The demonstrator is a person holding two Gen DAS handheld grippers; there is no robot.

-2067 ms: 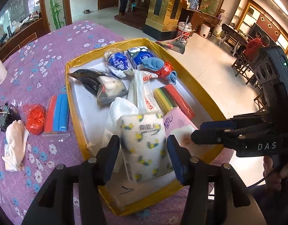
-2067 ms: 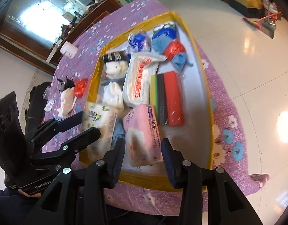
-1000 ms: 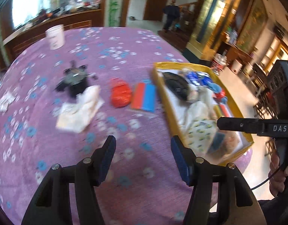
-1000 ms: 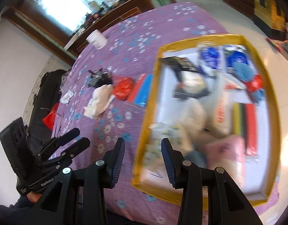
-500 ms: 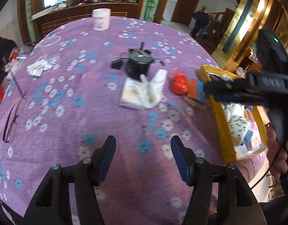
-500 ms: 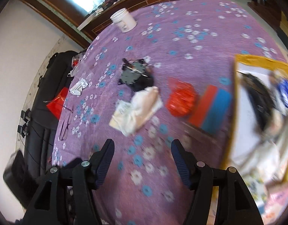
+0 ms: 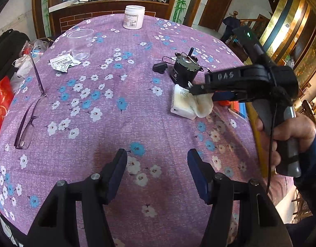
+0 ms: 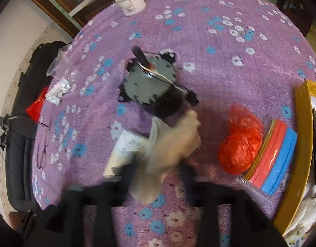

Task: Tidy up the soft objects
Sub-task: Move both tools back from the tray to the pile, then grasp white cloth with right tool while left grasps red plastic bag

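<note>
The right gripper [image 7: 196, 89], jaws just closing, pinches a cream cloth bundle [image 8: 170, 144] lying on the purple floral tablecloth [image 7: 116, 113] beside a black motor [image 7: 184, 70]. The left gripper [image 7: 156, 171] hovers spread and empty above bare cloth nearby.

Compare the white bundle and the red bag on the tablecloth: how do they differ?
The white bundle is pale and floppy, the red bag glossy, crumpled plastic. The right gripper is shut on the white bundle; the red bag lies untouched beside the sponge pack. Both are outside the yellow tray.
</note>
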